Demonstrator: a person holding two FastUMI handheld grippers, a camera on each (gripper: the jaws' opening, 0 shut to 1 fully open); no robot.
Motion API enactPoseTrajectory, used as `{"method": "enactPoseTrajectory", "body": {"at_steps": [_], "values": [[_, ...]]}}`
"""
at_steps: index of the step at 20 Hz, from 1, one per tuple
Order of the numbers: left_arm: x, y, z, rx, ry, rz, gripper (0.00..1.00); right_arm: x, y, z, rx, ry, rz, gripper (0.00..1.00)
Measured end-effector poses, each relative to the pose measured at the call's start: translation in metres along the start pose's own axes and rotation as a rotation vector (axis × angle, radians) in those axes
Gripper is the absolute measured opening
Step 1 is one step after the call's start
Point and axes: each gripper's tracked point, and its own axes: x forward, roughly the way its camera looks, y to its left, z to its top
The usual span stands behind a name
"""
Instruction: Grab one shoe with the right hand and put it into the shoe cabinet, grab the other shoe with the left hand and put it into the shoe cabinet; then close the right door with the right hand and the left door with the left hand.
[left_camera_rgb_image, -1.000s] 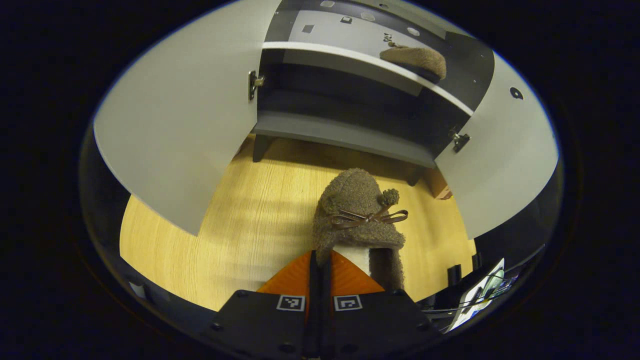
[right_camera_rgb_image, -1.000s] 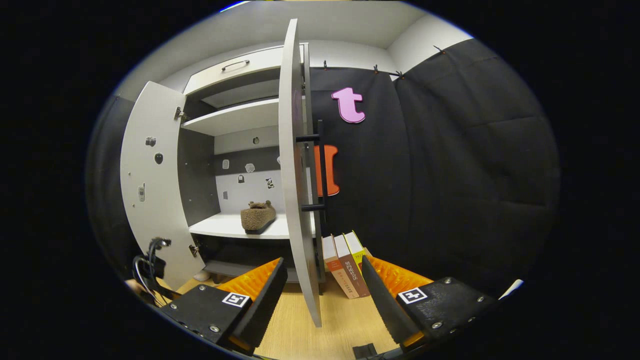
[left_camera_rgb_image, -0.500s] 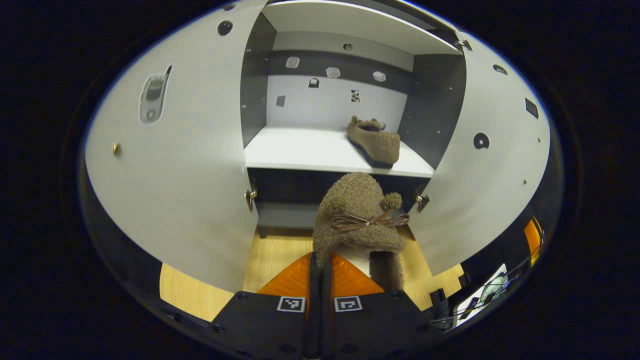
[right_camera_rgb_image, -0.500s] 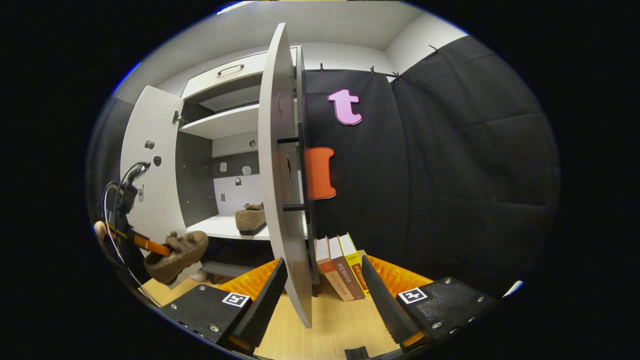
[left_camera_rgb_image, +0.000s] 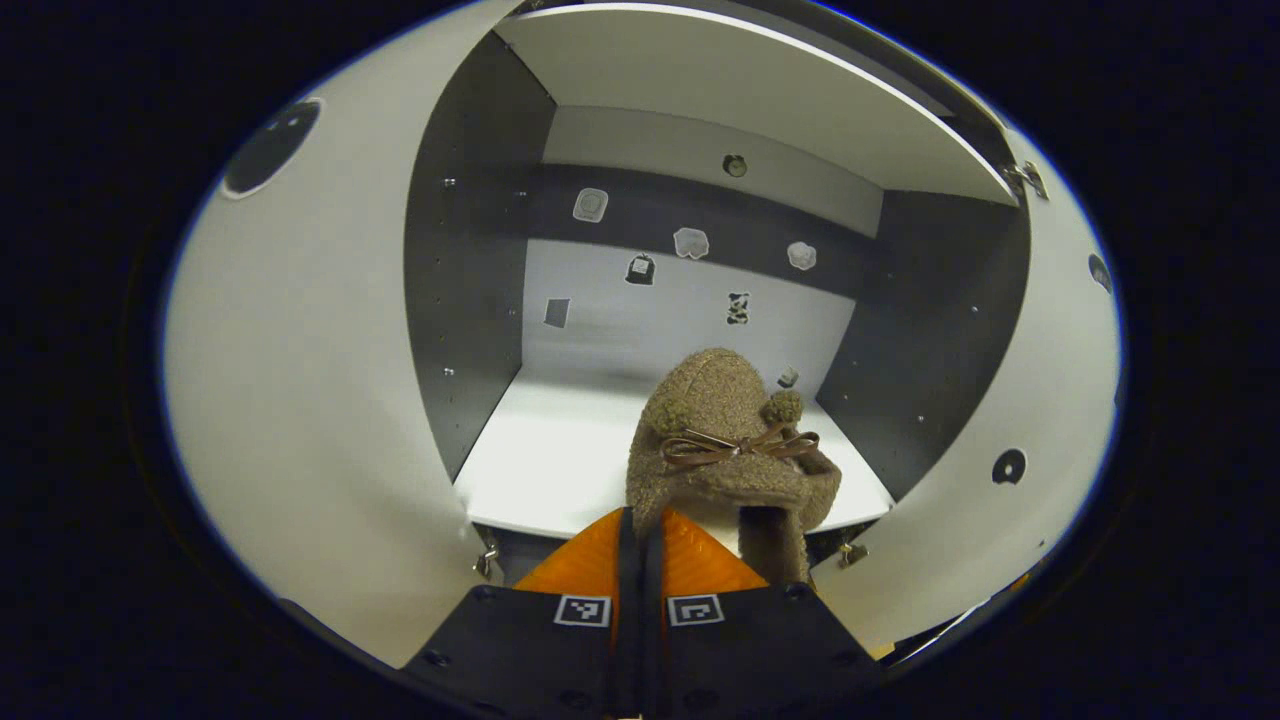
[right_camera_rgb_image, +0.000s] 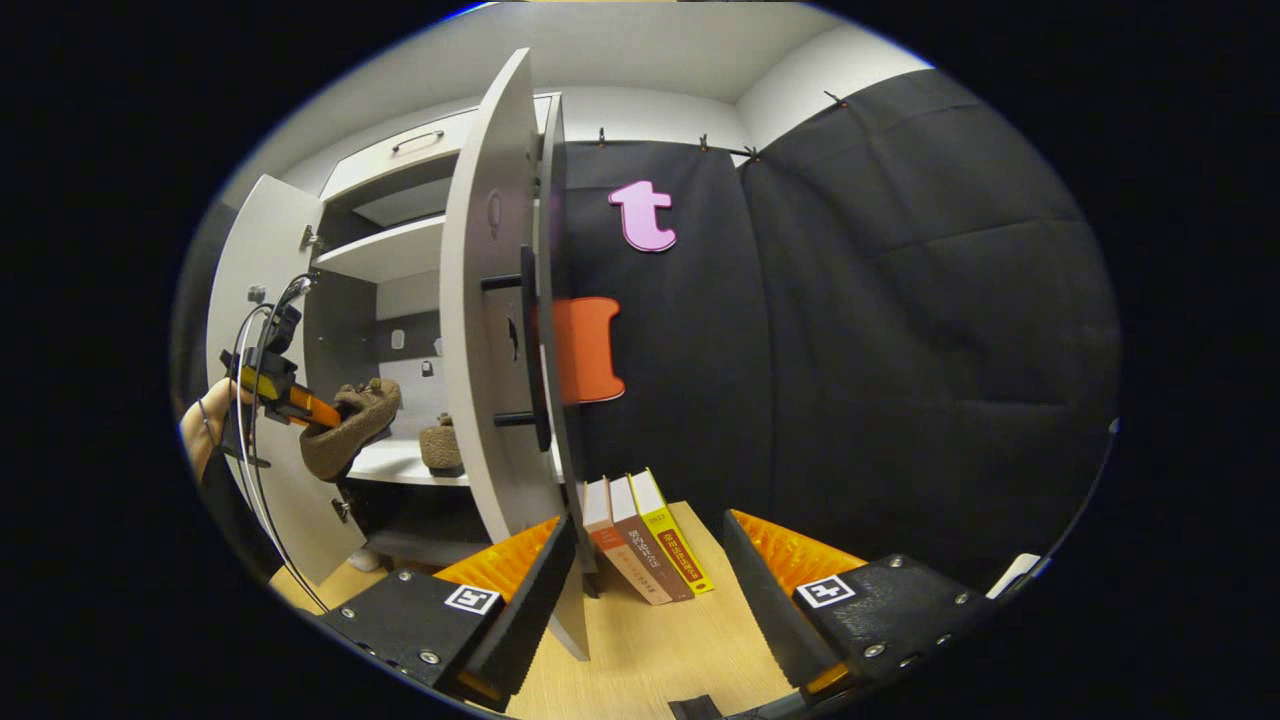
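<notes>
Left gripper (left_camera_rgb_image: 640, 530): fingers pressed together on the collar of a brown fuzzy shoe (left_camera_rgb_image: 725, 440) with a thin bow, carried toe-forward at the mouth of the shoe cabinet (left_camera_rgb_image: 470, 300). The shoe hangs in the air just in front of and above the white shelf (left_camera_rgb_image: 540, 460); it is not yet set down. In the right gripper view the same shoe (right_camera_rgb_image: 350, 430) is seen held out by a hand (right_camera_rgb_image: 205, 430) level with that shelf, between the two open doors.

Other shoe (right_camera_rgb_image: 440, 445): already standing on the shelf inside, toward the right side of the compartment. In the left gripper view the held shoe probably hides it; this cannot be confirmed.

Right gripper (right_camera_rgb_image: 645, 580): fingers wide apart and empty, hanging low over the wood floor beside the right door (right_camera_rgb_image: 485, 330), whose dark bar handle (right_camera_rgb_image: 528, 350) faces the booth wall. A row of books (right_camera_rgb_image: 640, 535) stands on the floor at the foot of the wall, just past the door's edge.

Progress, as judged: the first placement is done and the second is near its end. Remaining: set this shoe down on the free left part of the shelf, release, pull out, then swing shut the right door and the left door (left_camera_rgb_image: 300, 400). Both doors stand fully open now.
</notes>
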Motion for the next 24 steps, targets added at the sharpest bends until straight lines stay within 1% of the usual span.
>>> {"method": "enactPoseTrajectory", "body": {"at_steps": [3, 7, 11, 13, 15, 16, 17, 18, 19, 20, 21, 23, 24], "values": [[0.05, 0.008, 0.015, -0.041, 0.022, -0.005, 0.07, 0.007, -0.006, -0.001, -0.002, -0.002, -0.061, 0.92], [0.1, 0.014, 0.009, -0.034, 0.081, -0.006, 0.07, 0.01, -0.014, -0.003, 0.005, 0.007, -0.118, 0.92], [0.135, 0.019, -0.005, -0.036, 0.137, -0.007, 0.07, 0.016, -0.01, -0.006, 0.0, 0.015, -0.143, 0.92], [0.139, 0.022, -0.008, -0.02, 0.148, -0.004, 0.08, 0.02, -0.004, -0.006, -0.003, 0.017, -0.141, 0.92], [0.132, 0.025, 0.0, -0.001, 0.125, 0.012, 0.22, 0.021, 0.004, -0.007, -0.012, 0.015, -0.122, 0.93], [0.128, 0.024, 0.005, -0.002, 0.105, 0.016, 0.35, 0.02, 0.006, -0.007, -0.019, 0.01, -0.109, 0.93], [0.119, 0.021, 0.009, -0.01, 0.088, 0.012, 0.39, 0.02, 0.009, -0.007, -0.028, 0.01, -0.097, 0.93], [0.108, 0.018, 0.013, -0.023, 0.071, -0.001, 0.63, 0.02, 0.009, -0.008, -0.037, 0.01, -0.088, 0.93], [0.096, 0.013, 0.017, -0.039, 0.052, -0.014, 0.71, 0.02, 0.01, -0.008, -0.042, 0.01, -0.075, 0.93], [0.084, 0.009, 0.023, -0.05, 0.028, -0.024, 0.88, 0.022, 0.014, -0.008, -0.043, 0.009, -0.06, 0.93], [0.069, 0.005, 0.028, -0.055, -0.004, -0.033, 0.95, 0.022, 0.017, -0.009, -0.042, 0.011, -0.042, 0.93], [0.037, 0.0, 0.04, -0.045, -0.079, -0.029, 0.98, 0.025, 0.021, -0.009, -0.037, 0.011, -0.009, 0.92], [0.018, 0.0, 0.047, -0.032, -0.119, -0.019, 0.98, 0.025, 0.023, -0.01, -0.035, 0.01, 0.013, 0.92]]}}
